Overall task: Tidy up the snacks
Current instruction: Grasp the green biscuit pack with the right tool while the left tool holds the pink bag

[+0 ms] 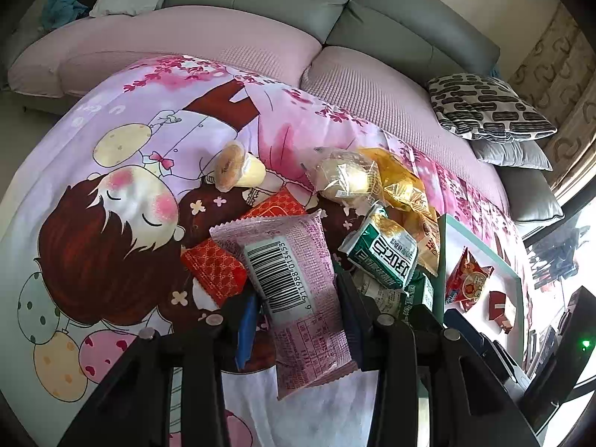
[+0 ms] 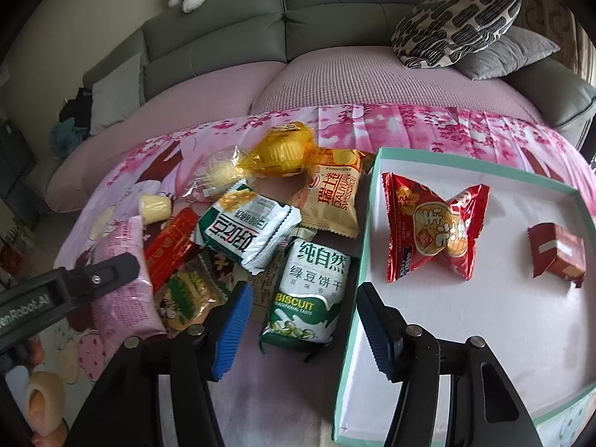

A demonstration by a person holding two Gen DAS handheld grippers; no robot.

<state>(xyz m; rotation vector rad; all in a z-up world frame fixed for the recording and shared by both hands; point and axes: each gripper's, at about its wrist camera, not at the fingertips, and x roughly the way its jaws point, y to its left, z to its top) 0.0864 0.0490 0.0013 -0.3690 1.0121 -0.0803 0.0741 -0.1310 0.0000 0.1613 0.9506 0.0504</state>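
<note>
In the left wrist view my left gripper is shut on a pink packet with a barcode, held just above the cartoon cloth. One of its fingers shows in the right wrist view, lying against that pink packet. My right gripper is open. Its blue pads stand on either side of a green and white biscuit packet without touching it. That packet lies against the left wall of a teal-rimmed white box. In the box are a red packet and a small brown packet.
Loose snacks are piled left of the box: a green-white packet, a yellow roll packet, a gold cake, a red bar. A grey sofa with patterned pillows lies behind. A person's hand is at lower left.
</note>
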